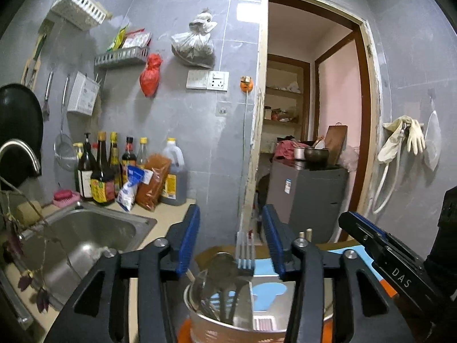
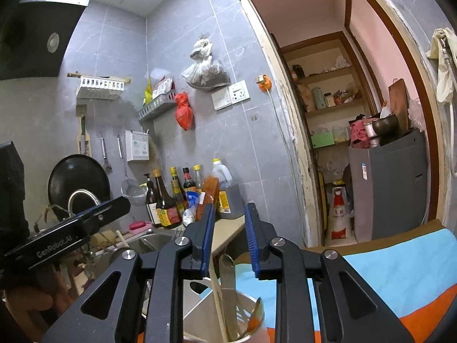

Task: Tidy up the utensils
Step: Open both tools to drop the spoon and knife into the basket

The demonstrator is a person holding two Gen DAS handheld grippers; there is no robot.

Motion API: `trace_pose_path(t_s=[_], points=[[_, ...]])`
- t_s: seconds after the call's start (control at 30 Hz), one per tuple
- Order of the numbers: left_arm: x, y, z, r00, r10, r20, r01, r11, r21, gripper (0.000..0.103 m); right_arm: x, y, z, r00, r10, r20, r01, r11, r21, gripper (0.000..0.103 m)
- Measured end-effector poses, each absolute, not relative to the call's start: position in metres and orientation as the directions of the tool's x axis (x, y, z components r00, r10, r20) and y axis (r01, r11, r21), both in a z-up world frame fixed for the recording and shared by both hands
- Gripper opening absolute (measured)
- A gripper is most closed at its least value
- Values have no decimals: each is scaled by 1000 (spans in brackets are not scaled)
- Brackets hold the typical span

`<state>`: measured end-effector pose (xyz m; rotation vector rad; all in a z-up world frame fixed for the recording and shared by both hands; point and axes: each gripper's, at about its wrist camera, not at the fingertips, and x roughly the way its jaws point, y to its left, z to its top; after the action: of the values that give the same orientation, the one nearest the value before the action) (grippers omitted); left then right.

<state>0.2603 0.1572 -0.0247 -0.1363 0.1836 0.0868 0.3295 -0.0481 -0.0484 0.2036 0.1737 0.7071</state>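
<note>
Jaws of the left gripper apart, clamped on nothing, hovering over a round metal holder. Inside it: a fork standing upright, tines up, between the blue pads without touching them, beside a ladle and darker utensils. To the left, a steel sink and sauce bottles.

Jaws of the right gripper apart too, empty, above the same holder. Seen there: a wooden chopstick, a flat steel handle, a spoon. Holder standing on a blue and orange mat on the surface.
</note>
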Motion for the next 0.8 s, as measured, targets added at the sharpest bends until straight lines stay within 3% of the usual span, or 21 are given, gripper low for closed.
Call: trace_pose_path(t_s=[0.1,0.2,0.33,0.47,0.57,0.8], points=[[256,157,-17,977,60,-203,-93,983,-156,50,325,-56,-40,758,645,-100,-611,755,238,29],[251,155,-10,974,51,-222,-90,981,-171,63,321,-64,-32,768,629,-118,-594,770,232,33],[244,148,-2,968,31,-248,-77,981,-179,78,312,-78,-24,790,593,-155,-555,799,230,50],[240,140,1,954,3,-301,-64,980,-191,93,302,-93,-17,808,551,-209,-506,830,234,57],[238,132,0,939,-26,-342,-46,978,-202,95,289,-107,-9,829,508,-235,-461,858,227,70],[231,112,4,911,-48,-410,-32,982,-185,96,268,-131,7,852,446,-274,-401,892,208,81]])
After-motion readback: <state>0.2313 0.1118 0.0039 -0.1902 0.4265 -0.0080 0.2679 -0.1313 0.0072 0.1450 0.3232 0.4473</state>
